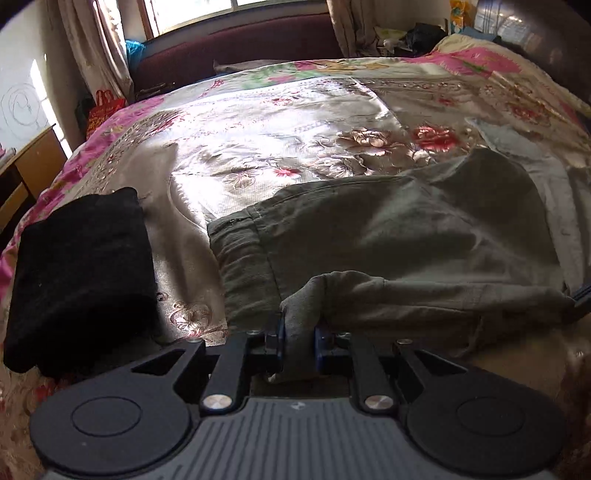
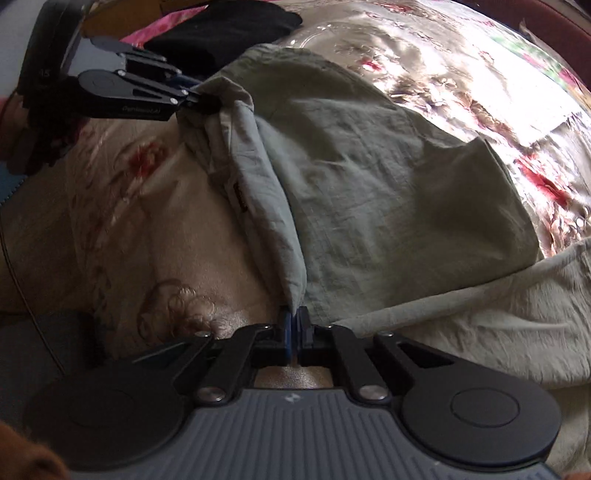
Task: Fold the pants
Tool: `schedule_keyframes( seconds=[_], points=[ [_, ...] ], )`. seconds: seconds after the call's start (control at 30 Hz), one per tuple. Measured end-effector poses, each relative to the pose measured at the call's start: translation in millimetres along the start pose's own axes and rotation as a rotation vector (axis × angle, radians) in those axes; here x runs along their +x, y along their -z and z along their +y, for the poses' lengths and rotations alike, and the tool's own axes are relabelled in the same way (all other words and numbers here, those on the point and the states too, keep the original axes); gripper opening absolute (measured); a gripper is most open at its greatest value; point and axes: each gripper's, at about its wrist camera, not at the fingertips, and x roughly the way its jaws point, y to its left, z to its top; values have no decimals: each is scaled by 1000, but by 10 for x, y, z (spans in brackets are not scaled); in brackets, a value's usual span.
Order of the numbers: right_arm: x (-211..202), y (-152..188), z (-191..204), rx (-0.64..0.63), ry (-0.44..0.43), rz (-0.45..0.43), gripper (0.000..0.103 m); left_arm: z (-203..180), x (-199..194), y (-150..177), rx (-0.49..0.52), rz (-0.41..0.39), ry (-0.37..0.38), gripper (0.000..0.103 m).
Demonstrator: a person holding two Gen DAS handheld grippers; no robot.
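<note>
Olive-green pants [image 1: 388,236] lie across a floral bedspread [image 1: 258,129], their elastic waistband toward the left in the left wrist view. My left gripper [image 1: 300,332] is shut on a bunched edge of the pants near the waistband. It also shows in the right wrist view [image 2: 192,96], at the upper left, pinching the cloth. My right gripper [image 2: 294,325] is shut on a thin fold of the pants [image 2: 369,177], further along the same lifted edge. The cloth is raised into a ridge between the two grippers.
A folded black garment [image 1: 81,273] lies on the bed to the left of the pants; it shows in the right wrist view [image 2: 229,26] too. A pale cloth [image 2: 498,314] lies at the right. A wooden desk [image 1: 26,173] stands beside the bed.
</note>
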Motion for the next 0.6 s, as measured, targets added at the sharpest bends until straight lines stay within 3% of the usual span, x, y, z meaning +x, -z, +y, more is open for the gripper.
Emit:
schedule_keyframes(
  seconds=[0.2, 0.37, 0.53, 0.6],
  points=[
    [-82, -20, 101, -53, 54, -89, 4, 19, -208, 32, 67, -99, -68, 34],
    [-7, 188, 202, -117, 109, -125, 12, -200, -201, 374, 215, -87, -151, 42],
    [-220, 442, 320, -144, 150, -195, 29, -244, -374, 611, 280, -64, -214, 47],
    [-344, 519, 292, -81, 180, -201, 29, -206, -467, 678, 251, -52, -241, 47]
  ],
)
